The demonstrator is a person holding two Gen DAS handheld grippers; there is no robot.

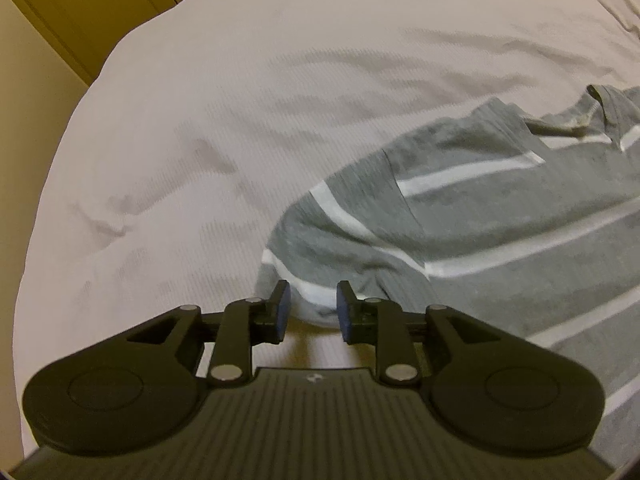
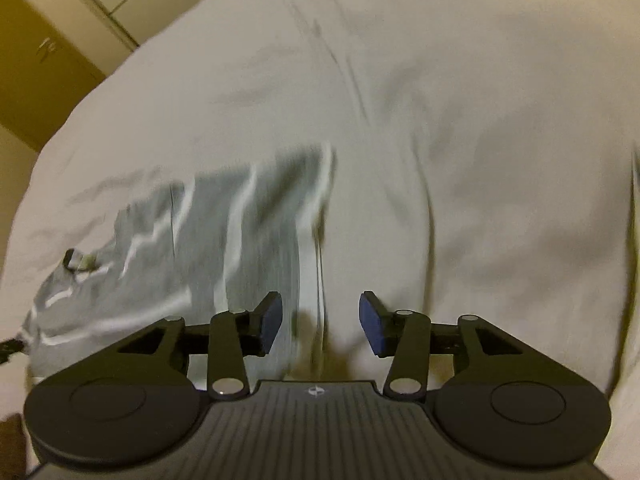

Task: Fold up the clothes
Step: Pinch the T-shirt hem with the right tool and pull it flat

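A grey shirt with white stripes (image 1: 480, 216) lies spread on a white bed sheet (image 1: 240, 120). Its short sleeve (image 1: 340, 240) reaches toward my left gripper (image 1: 311, 308), which is open, and the sleeve's hem sits just past and between the blue pads. The collar (image 1: 592, 112) shows at the far right. In the right wrist view the same shirt (image 2: 224, 240) is blurred and lies at the left. My right gripper (image 2: 320, 324) is open over the shirt's bottom hem (image 2: 320, 220), with nothing between its pads.
The white sheet (image 2: 480, 140) is wrinkled and covers most of both views. Brown cabinet doors (image 1: 92, 4) stand beyond the bed's far edge at upper left, with a cabinet handle (image 2: 47, 49) in the right wrist view.
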